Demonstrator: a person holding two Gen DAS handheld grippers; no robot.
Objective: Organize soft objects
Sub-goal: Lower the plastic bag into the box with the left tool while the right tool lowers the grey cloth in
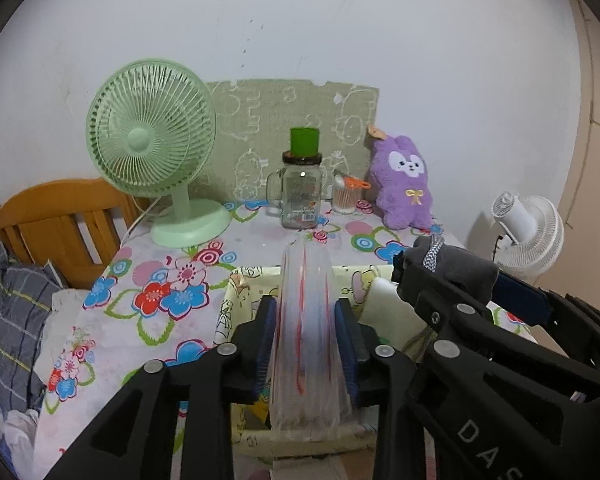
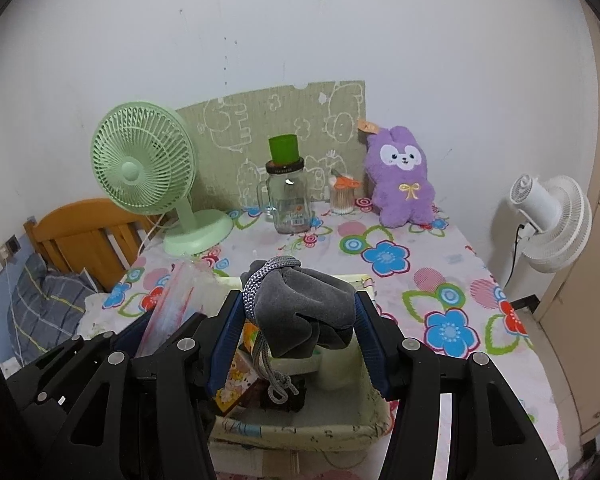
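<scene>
My left gripper (image 1: 305,332) is shut on a clear plastic bag with red and blue stripes (image 1: 306,320), held over a cream fabric storage box (image 1: 236,292). My right gripper (image 2: 296,320) is shut on a grey velvet drawstring pouch (image 2: 304,304) with a grey cord, held above the same box (image 2: 300,432). The right gripper and pouch (image 1: 456,268) also show at the right of the left wrist view. The striped bag (image 2: 176,300) shows at the left of the right wrist view. A purple plush rabbit (image 1: 404,180) sits against the wall at the table's back right.
The table has a floral cloth (image 2: 420,280). At the back stand a green desk fan (image 1: 152,152), a glass mug jar with a green cup on top (image 1: 302,188) and a jar of cotton swabs (image 1: 344,196). A white fan (image 2: 548,224) stands right; a wooden bed frame (image 1: 56,224) is left.
</scene>
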